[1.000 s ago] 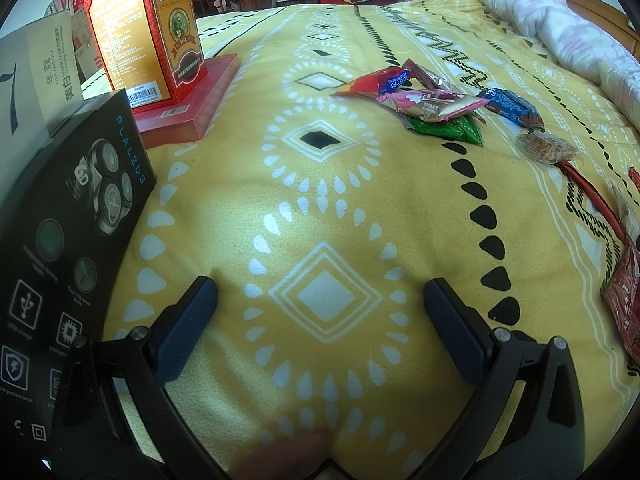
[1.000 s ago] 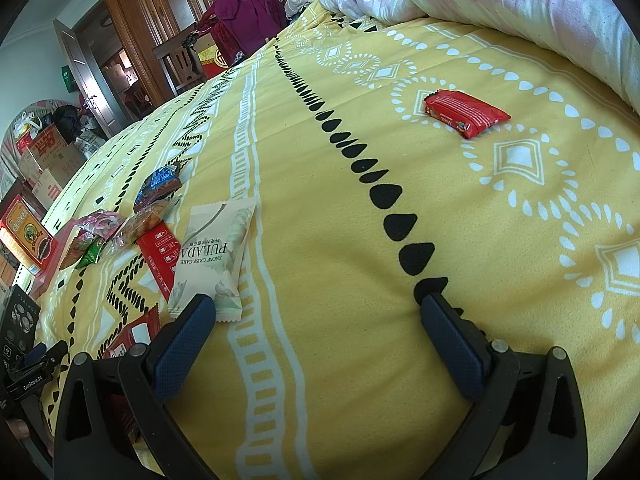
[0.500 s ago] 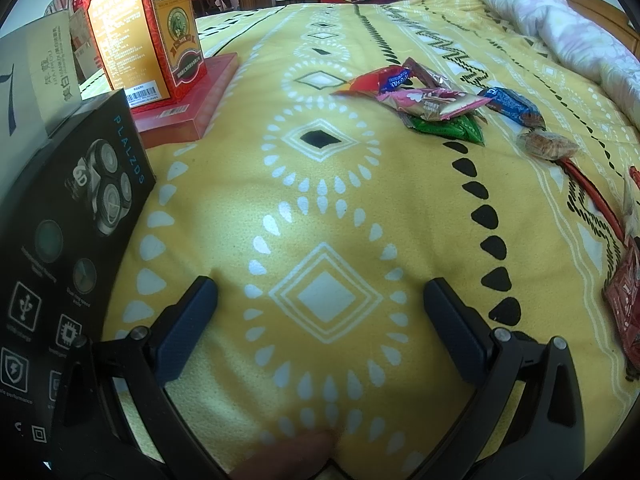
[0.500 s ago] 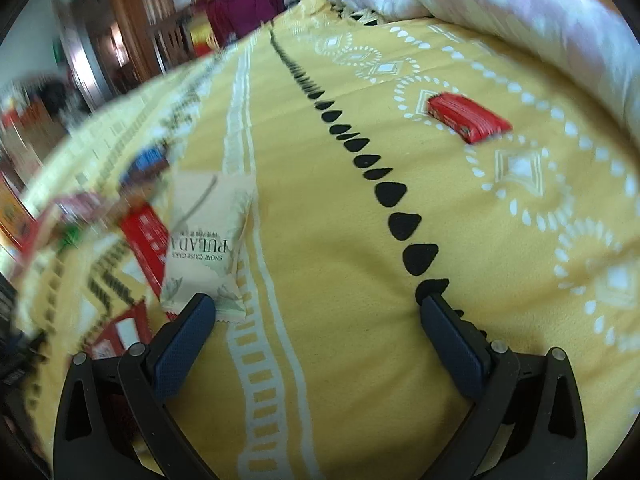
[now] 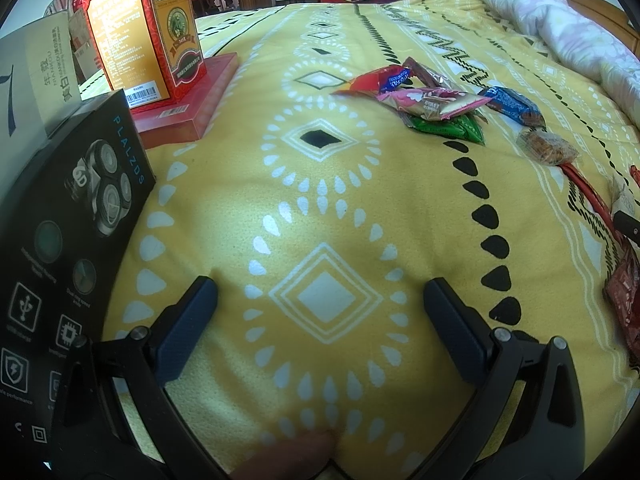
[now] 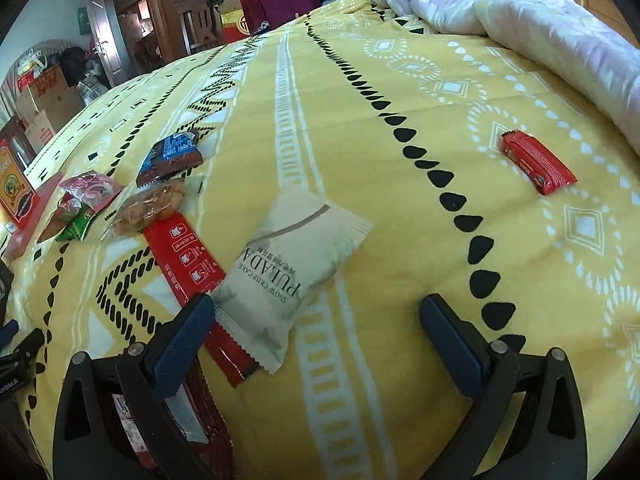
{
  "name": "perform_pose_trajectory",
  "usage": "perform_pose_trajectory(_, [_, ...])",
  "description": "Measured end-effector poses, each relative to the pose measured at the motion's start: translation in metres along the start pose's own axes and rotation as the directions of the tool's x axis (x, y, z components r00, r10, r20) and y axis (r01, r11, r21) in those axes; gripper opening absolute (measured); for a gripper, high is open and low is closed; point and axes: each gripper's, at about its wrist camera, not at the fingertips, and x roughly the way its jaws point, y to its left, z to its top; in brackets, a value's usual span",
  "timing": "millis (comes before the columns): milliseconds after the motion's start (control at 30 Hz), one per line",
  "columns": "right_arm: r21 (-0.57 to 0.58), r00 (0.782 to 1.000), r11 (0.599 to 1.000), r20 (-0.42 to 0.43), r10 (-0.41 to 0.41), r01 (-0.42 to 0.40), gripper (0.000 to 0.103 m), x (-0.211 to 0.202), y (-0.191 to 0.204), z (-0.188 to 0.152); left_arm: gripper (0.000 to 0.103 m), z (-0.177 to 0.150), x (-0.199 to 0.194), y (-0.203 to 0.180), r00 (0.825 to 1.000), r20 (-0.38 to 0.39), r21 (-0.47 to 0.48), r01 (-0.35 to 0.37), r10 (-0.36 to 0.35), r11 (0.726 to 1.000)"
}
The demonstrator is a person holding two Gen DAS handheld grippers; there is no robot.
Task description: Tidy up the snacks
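Observation:
Snack packets lie on a yellow patterned bedspread [image 5: 320, 208]. In the right wrist view a white snow-crisp-cake packet [image 6: 292, 276] rests across a long red sachet [image 6: 192, 268], just ahead of my open right gripper [image 6: 316, 312]; its left finger touches the packet's corner. Further left lie a clear-wrapped cookie [image 6: 148, 206], a blue packet [image 6: 170, 156] and pink and green packets [image 6: 86, 200]. A lone red bar [image 6: 538, 162] lies far right. My left gripper [image 5: 320, 300] stands open over bare bedspread, with a pile of packets [image 5: 432, 104] well ahead.
A black shaver box [image 5: 68, 240] stands close to the left gripper's left finger. Behind it an orange-red carton [image 5: 144, 32] stands on a flat red box [image 5: 192, 108]. A rolled pink-white quilt [image 6: 520, 28] runs along the bed's right side. Wooden furniture and cardboard boxes stand beyond the bed.
The right gripper has swung left and forward toward the white cake packet, which now lies between its fingers' reach. The left gripper has stayed put.

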Motion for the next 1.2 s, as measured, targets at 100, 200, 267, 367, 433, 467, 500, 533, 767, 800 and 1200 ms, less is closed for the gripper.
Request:
perform_pose_trajectory(100, [0.006,1.0,1.0,0.0,0.007,-0.007,0.103,-0.0019,-0.0009,-0.0006,0.103,0.0001,0.0,0.0,1.0,0.0,0.0,0.0,0.0,1.0])
perform_pose_trajectory(200, [0.008,1.0,1.0,0.001,0.01,-0.01,0.103,-0.0025,-0.0009,-0.001,0.103,0.0,0.0004,-0.0002,1.0,0.0,0.0,-0.001,0.001,1.0])
perform_pose_trajectory(267, [0.008,1.0,1.0,0.001,0.011,-0.011,0.103,-0.0024,0.0004,-0.0006,0.103,0.0001,0.0,0.0,1.0,0.0,0.0,0.0,0.0,1.0])
perform_pose_trajectory(367, [0.01,1.0,1.0,0.0,0.015,-0.015,0.103,-0.001,0.0015,0.0001,0.103,0.0,0.0002,-0.0002,1.0,0.0,0.0,0.001,-0.001,1.0])
perform_pose_trajectory(433, [0.01,1.0,1.0,-0.001,0.014,-0.014,0.103,-0.0011,0.0015,0.0001,0.103,0.0001,0.0001,-0.0002,1.0,-0.001,0.0,0.0,0.0,1.0])
perform_pose_trajectory(467, [0.011,1.0,1.0,-0.001,0.015,-0.015,0.103,-0.0004,0.0014,0.0005,0.103,0.0001,0.0,-0.0002,1.0,0.0,0.0,0.0,0.0,1.0])
perform_pose_trajectory(500, [0.011,1.0,1.0,-0.002,0.015,-0.015,0.103,-0.0007,0.0016,0.0005,0.103,0.0,0.0002,-0.0005,1.0,0.0,0.001,-0.001,0.001,1.0])
perform_pose_trajectory(533, [0.011,1.0,1.0,-0.001,0.014,-0.014,0.103,-0.0007,0.0016,0.0002,0.103,0.0001,0.0002,-0.0001,1.0,-0.001,0.0,0.0,0.0,1.0])
perform_pose_trajectory(767, [0.01,1.0,1.0,-0.002,0.014,-0.014,0.103,-0.001,0.0015,-0.0004,0.103,0.0001,0.0006,-0.0002,1.0,0.0,-0.001,0.002,-0.002,1.0])
perform_pose_trajectory(800, [0.011,1.0,1.0,-0.002,0.014,-0.014,0.103,-0.0011,0.0015,-0.0005,0.103,0.0023,0.0031,-0.0015,1.0,-0.001,-0.001,0.002,-0.002,1.0])
perform_pose_trajectory(1200, [0.011,1.0,1.0,-0.002,0.014,-0.014,0.103,-0.001,0.0012,-0.0001,0.103,0.003,0.0005,-0.0007,1.0,-0.005,0.002,-0.003,0.003,1.0])
